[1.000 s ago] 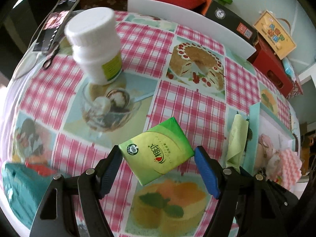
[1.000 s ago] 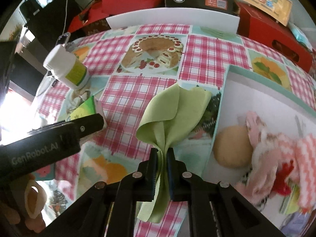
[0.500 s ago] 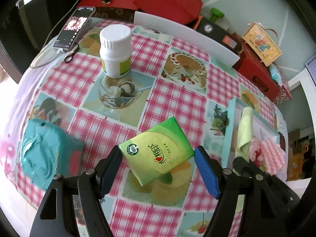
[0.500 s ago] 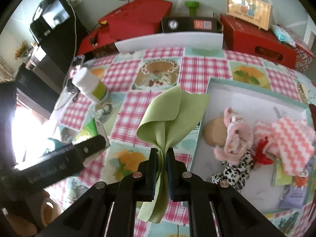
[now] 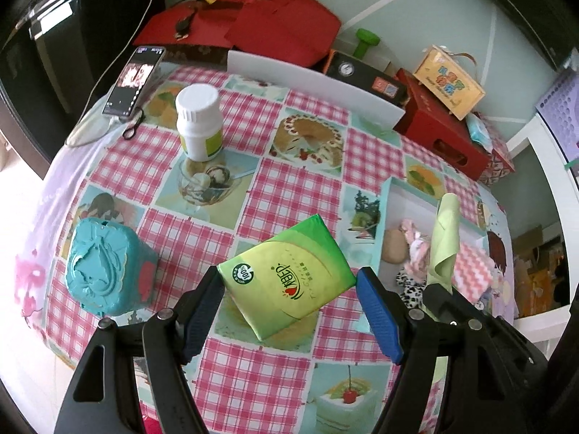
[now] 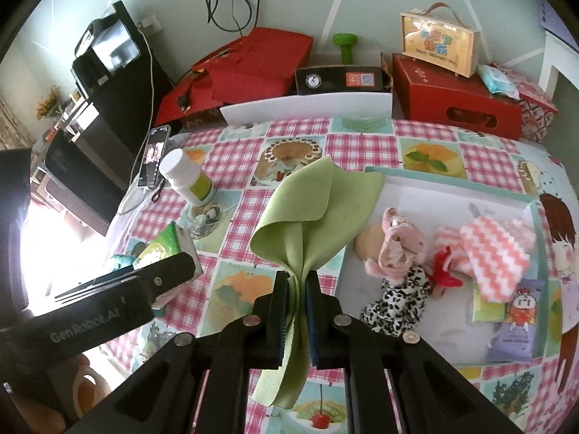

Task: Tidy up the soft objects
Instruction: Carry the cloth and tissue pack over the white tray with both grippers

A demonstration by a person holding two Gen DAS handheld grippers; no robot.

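Observation:
A green tissue pack [image 5: 289, 253] hangs tilted above the checked tablecloth, and my left gripper [image 5: 289, 282] is shut on it, a blue pad against each side. The pack [image 6: 163, 249] also shows in the right wrist view, beside the left gripper's black finger. My right gripper [image 6: 297, 282] is shut on a light green cloth [image 6: 318, 202], which fans out above the jaws and dangles below them. That cloth [image 5: 445, 238] hangs beside the left rim of the white, teal-edged tray [image 6: 452, 181]. In the tray lie a pink zigzag cloth [image 6: 495, 249], a pink plush toy [image 6: 394, 249] and a leopard-print piece [image 6: 398, 300].
On the table stand a white bottle [image 5: 199, 123] and a teal embossed box [image 5: 105, 271]. A phone [image 5: 135, 79] on a cable lies at the far left edge. A white board [image 5: 315, 83] and red boxes [image 5: 441, 133] line the back edge.
Both grippers have risen from the table with the pack and the cloth still in their jaws. More of the table and tray shows, and the cloth now hangs nearer the tray.

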